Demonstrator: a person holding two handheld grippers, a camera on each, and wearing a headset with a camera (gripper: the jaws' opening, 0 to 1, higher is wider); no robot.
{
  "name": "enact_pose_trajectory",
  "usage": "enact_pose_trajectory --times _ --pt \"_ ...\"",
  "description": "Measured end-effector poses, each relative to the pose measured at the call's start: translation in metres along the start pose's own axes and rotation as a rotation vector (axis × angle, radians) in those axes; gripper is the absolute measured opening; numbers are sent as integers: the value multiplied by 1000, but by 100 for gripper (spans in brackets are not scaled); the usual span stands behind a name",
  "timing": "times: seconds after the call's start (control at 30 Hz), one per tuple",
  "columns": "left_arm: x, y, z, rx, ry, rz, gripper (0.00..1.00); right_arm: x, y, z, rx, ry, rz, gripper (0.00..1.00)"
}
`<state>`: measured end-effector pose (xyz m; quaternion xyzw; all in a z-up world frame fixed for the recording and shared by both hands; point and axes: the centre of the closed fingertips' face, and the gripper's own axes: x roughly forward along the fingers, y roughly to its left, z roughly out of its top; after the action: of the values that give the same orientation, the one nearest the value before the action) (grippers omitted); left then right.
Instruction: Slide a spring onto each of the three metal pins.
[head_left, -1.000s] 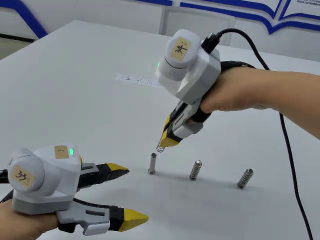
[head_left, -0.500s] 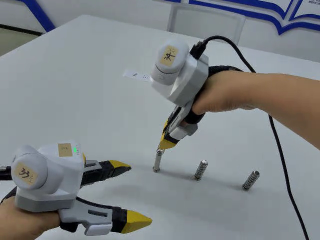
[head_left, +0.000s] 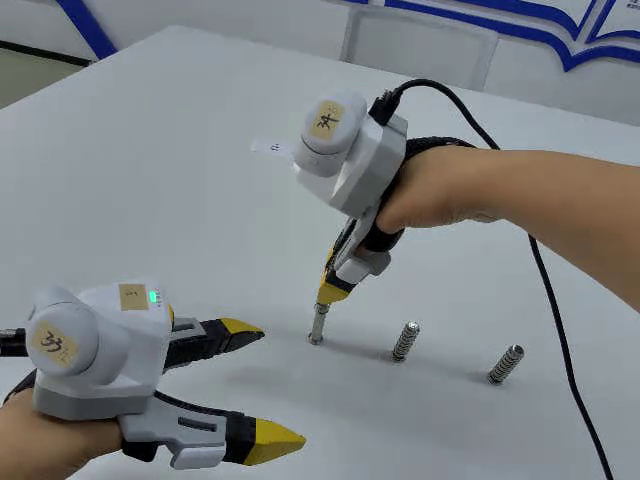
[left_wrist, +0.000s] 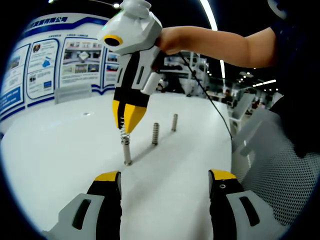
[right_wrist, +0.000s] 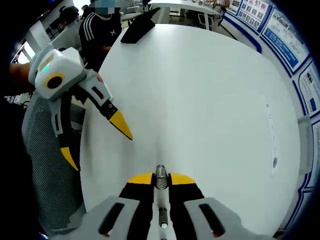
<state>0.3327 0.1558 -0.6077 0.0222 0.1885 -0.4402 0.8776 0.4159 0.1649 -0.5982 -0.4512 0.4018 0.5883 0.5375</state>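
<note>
Three metal pins stand in a row on the white table (head_left: 140, 200). The middle pin (head_left: 404, 341) and the right pin (head_left: 505, 364) each carry a spring. My right gripper (head_left: 330, 295) points down over the left pin (head_left: 317, 326), shut on a spring (left_wrist: 123, 131) whose lower end sits around the pin's top (left_wrist: 126, 150). In the right gripper view that spring (right_wrist: 160, 176) shows pinched between the yellow tips of the right gripper (right_wrist: 161, 179). My left gripper (head_left: 262, 385) hovers at the near left with its jaws wide apart and nothing between them; in its own view the left gripper (left_wrist: 165, 177) faces the pins.
A black cable (head_left: 552, 300) trails from the right gripper across the table's right side. A small white label strip (head_left: 270, 148) lies farther back. A mesh chair (left_wrist: 280, 165) stands beside the table, and a person (right_wrist: 102, 30) sits beyond its far edge.
The right gripper has come down and moved a little right, bringing the spring from beside the left pin's top onto it. The left gripper has stayed put, open.
</note>
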Motion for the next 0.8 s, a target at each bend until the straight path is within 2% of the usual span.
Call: enact_pose_trajectory --times 0.17,0.3,0.6,0.8 --pt "-1 1 -2 -2 4 2 72 10 1 -4 -14 58 -15 12" --pt "-1 2 -2 -1 7 2 72 18 -2 -5 -4 80 -22 12" --pt "-2 3 -3 -3 11 2 71 39 1 -14 25 94 -23 12" --pt "-1 4 -3 -2 16 2 71 43 4 -15 43 82 -24 12"
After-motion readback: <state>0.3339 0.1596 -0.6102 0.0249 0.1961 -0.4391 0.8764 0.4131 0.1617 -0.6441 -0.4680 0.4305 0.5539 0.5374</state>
